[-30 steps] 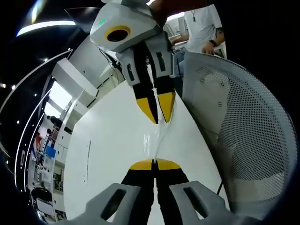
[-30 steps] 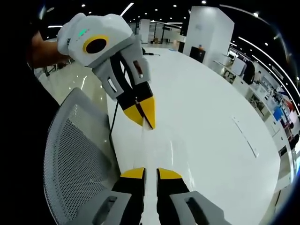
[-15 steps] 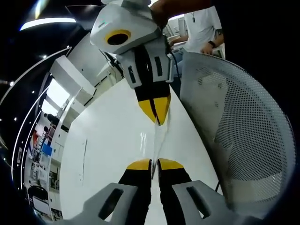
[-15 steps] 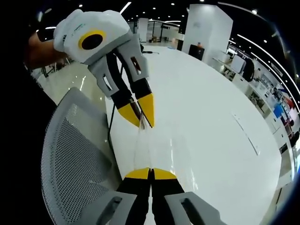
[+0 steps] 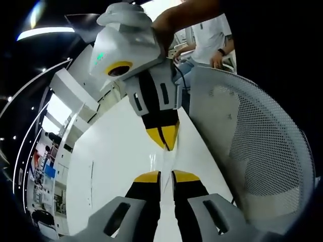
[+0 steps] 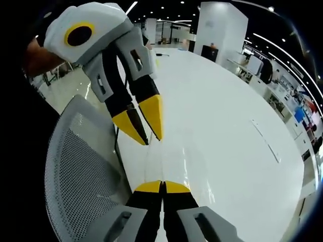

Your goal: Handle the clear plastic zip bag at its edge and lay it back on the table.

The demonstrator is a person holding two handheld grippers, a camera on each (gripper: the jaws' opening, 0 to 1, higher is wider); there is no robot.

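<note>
Where the clear zip bag point(image 6: 160, 161) lay flat on the white table point(image 6: 227, 126) near the edge by a grey mesh chair point(image 6: 81, 171), its long axis ran straight between the two grippers, one end at each. It looked almost invisible, a narrow glossy strip with faint bright creases. The right gripper point(image 6: 162, 187) had its yellow tips pressed together on the bag's near edge, while the left gripper point(image 5: 166, 176) stood with tips spread, straddling the strip without pinching it.
</note>
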